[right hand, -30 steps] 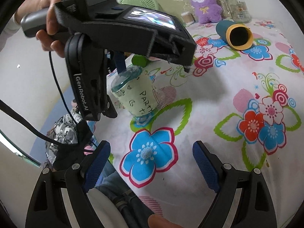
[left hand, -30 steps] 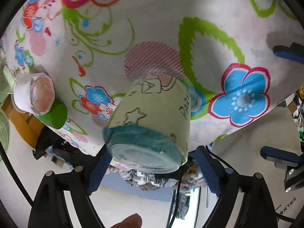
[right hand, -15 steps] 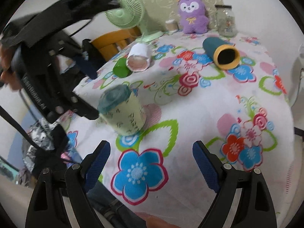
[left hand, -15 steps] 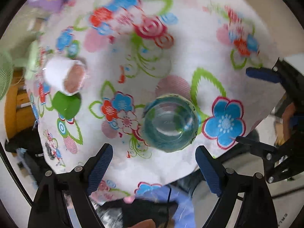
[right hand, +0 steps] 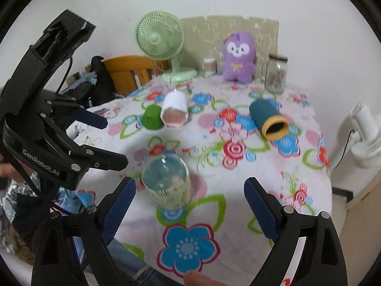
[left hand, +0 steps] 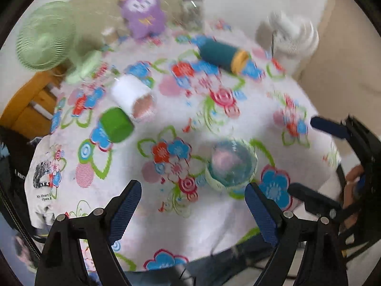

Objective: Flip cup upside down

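While both tools hang above the flowered tablecloth (right hand: pixel 273 174), the cup (right hand: pixel 166 181) stands inverted near its front edge, clear base on top, touching neither. From the right wrist view, it sits at about 10 o'clock of the right gripper (right hand: pixel 190 208), whose jaws are spread and hold nothing. Off at 9 o'clock, the left gripper (left hand: pixel 193 211) is likewise spread and holds nothing. A white cup (right hand: pixel 175 109) and a teal tube (right hand: pixel 268 118) lie farther back.
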Action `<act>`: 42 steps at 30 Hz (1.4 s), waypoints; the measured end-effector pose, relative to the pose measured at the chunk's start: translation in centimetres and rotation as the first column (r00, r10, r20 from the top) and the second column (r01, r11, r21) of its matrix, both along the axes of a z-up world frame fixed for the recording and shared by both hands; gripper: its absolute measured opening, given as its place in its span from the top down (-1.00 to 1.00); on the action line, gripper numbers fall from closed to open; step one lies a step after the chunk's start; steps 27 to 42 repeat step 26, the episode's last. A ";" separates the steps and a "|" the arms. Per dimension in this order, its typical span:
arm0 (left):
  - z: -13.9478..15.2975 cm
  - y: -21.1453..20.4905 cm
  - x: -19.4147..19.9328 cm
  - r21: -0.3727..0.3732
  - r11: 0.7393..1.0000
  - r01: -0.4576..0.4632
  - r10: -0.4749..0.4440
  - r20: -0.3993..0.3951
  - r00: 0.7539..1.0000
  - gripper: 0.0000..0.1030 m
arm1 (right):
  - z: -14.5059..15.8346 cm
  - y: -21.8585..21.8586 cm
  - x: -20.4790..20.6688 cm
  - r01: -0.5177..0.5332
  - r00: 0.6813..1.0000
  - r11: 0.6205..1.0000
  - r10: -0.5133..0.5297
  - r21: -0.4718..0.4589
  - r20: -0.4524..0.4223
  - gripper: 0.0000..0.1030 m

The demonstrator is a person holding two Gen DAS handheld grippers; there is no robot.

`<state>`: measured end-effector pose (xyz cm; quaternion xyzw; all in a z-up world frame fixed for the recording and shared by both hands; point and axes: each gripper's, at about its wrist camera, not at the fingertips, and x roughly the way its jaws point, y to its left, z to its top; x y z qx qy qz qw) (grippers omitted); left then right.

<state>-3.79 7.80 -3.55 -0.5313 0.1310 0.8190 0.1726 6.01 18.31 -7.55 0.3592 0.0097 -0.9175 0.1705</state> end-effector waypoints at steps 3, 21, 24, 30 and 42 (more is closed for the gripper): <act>1.0 -1.2 1.1 0.042 0.998 -0.048 0.053 -0.136 0.989 -0.75 | 1.0 -1.2 0.0 0.007 0.999 1.000 -0.006 0.016 -0.044 -0.83; 3.0 -7.1 5.1 0.300 0.910 -0.287 0.399 -0.438 0.806 -0.80 | 3.4 -5.6 0.1 0.049 0.983 0.996 -0.036 0.068 -0.180 -0.83; 3.0 -7.5 5.4 0.317 0.898 -0.304 0.425 -0.453 0.784 -0.80 | 3.6 -6.0 0.3 0.065 0.976 0.996 -0.050 0.068 -0.211 -0.83; 3.1 -7.6 5.6 0.320 0.895 -0.310 0.434 -0.468 0.770 -0.80 | 3.8 -6.2 0.4 0.069 0.973 0.996 -0.053 0.063 -0.224 -0.83; 3.1 -7.6 5.6 0.320 0.895 -0.310 0.434 -0.468 0.770 -0.80 | 3.8 -6.2 0.4 0.069 0.973 0.996 -0.053 0.063 -0.224 -0.83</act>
